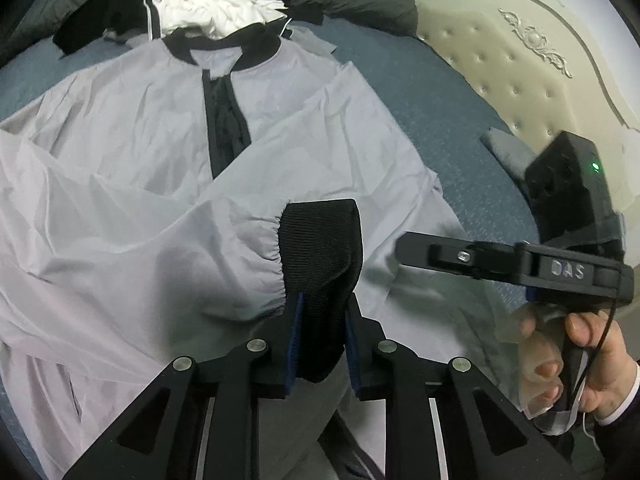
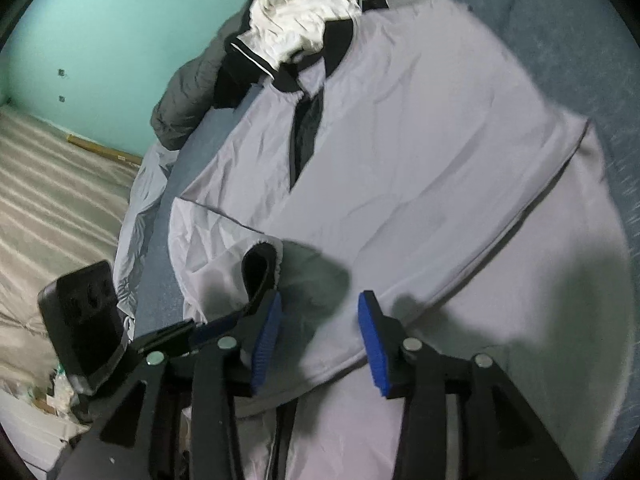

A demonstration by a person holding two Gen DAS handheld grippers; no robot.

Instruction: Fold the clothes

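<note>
Bed [image 1: 420,92] bears jacket [image 1: 120,128]; left gripper [image 1: 320,332] clamps cuff [image 1: 320,248].

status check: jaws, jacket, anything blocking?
Left gripper shut on black cuff. Right gripper open, empty above grey jacket. Jacket flat on bed; clothes pile at collar.

The jacket's [image 1: 120,208] hem runs under the left gripper [image 1: 320,344] and past the bottom edge; white clothes [image 1: 208,4] are cut off at the top.
</note>
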